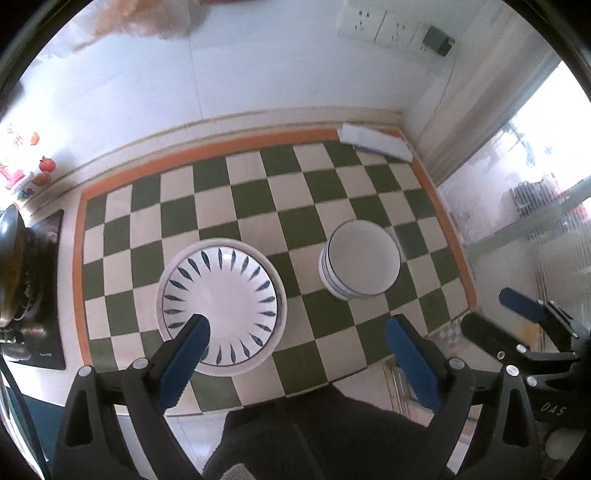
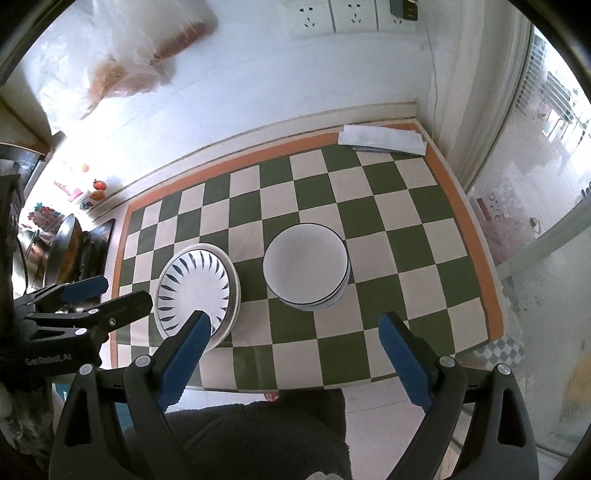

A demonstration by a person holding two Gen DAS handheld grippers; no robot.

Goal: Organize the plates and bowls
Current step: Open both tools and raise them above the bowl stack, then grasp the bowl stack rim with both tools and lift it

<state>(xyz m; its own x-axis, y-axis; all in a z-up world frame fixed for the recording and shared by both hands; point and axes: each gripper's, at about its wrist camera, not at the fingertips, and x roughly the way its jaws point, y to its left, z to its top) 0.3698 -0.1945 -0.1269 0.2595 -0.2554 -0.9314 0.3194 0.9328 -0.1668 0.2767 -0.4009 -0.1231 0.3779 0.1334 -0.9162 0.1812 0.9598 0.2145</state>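
A stack of white plates (image 1: 221,295), the top one with blue leaf marks, lies on the checked mat; it also shows in the right wrist view (image 2: 195,284). A stack of white bowls (image 1: 360,264) with dark rims stands to its right, also seen from the right wrist (image 2: 306,271). My left gripper (image 1: 295,328) is open and empty, held above the mat's near edge, its left finger over the plates. My right gripper (image 2: 295,325) is open and empty, just in front of the bowls. Each gripper appears at the edge of the other's view.
The green and white checked mat (image 1: 258,192) with an orange border covers the counter. A folded white cloth (image 1: 376,140) lies at the back right corner. A stove with a pan (image 2: 70,251) is at the left. A wall with sockets (image 2: 332,16) is behind, glass at the right.
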